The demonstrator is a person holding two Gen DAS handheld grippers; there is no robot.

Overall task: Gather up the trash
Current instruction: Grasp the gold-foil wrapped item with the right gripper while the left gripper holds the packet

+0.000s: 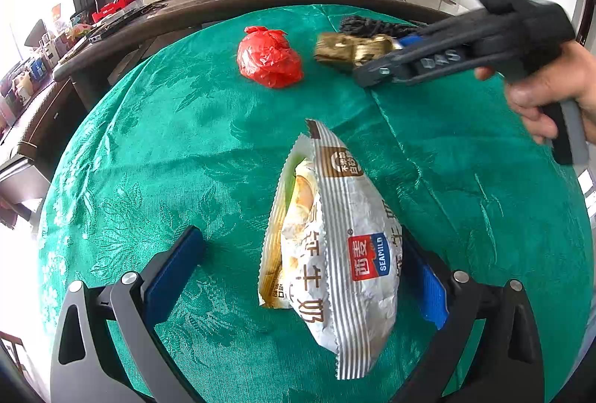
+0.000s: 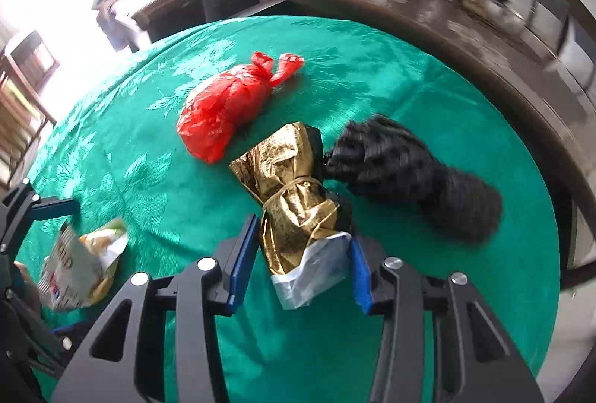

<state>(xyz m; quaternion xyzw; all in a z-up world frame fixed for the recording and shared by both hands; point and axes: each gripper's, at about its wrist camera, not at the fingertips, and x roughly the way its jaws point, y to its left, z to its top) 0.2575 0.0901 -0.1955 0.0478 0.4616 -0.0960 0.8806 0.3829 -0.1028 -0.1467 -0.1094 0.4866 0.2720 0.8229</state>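
1. The left gripper (image 1: 301,276) stands wide open, with the snack wrapper (image 1: 335,254) between its fingers; the far-side pad touches it, the other stands clear.
2. The right gripper (image 2: 303,261) is closed on the gold foil bundle (image 2: 294,194), its pads pressing the white end.
3. Just beyond it on the green surface (image 2: 149,187) lie a red bag (image 2: 223,108) and a black mesh bundle (image 2: 402,168).
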